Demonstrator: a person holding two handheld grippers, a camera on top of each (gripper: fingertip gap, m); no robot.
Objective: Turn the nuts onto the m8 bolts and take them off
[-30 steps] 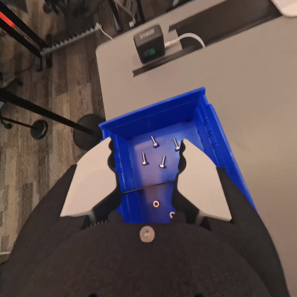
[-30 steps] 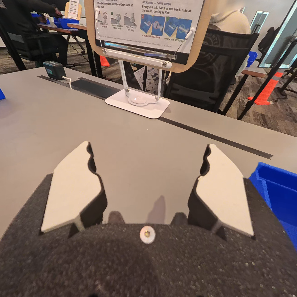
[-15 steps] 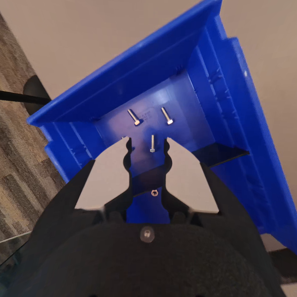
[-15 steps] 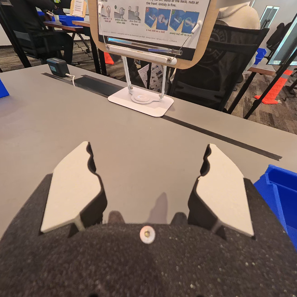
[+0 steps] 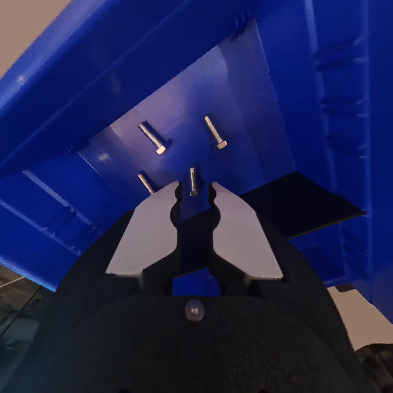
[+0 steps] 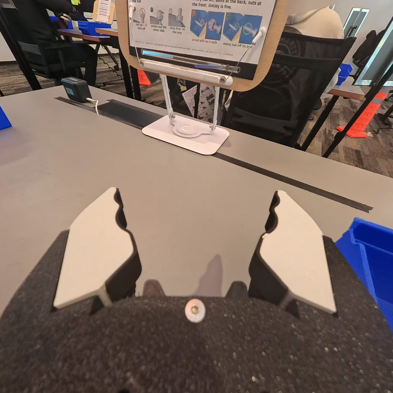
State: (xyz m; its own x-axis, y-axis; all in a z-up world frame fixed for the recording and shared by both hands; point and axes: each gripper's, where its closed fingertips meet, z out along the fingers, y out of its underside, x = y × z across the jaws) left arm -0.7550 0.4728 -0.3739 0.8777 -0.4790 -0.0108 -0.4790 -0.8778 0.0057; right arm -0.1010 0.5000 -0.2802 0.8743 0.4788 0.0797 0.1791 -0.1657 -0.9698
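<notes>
In the left wrist view, a blue bin (image 5: 148, 70) holds several silver bolts in its back compartment. My left gripper (image 5: 195, 184) is inside the bin, open with a narrow gap. One bolt (image 5: 193, 181) lies just past the fingertips, its head between them, not gripped. Other bolts lie at the upper left (image 5: 152, 139), upper right (image 5: 215, 133) and left (image 5: 145, 183), the last partly hidden by my left finger. A black divider (image 5: 297, 210) crosses the bin; nuts are hidden. My right gripper (image 6: 196, 192) is wide open and empty above the grey table (image 6: 74, 161).
In the right wrist view, an instruction board on a white stand (image 6: 187, 136) rises at the table's far side, a black strip (image 6: 297, 185) running past it. A small black device with a white cable (image 6: 75, 89) sits far left. A blue bin's corner (image 6: 370, 251) is at right. A black chair stands behind. Spacing between my two grippers at the tips: around 65 cm.
My left gripper has dropped into the bin toward the bolts and narrowed its jaws from wide open. The right gripper has barely moved and stays wide open.
</notes>
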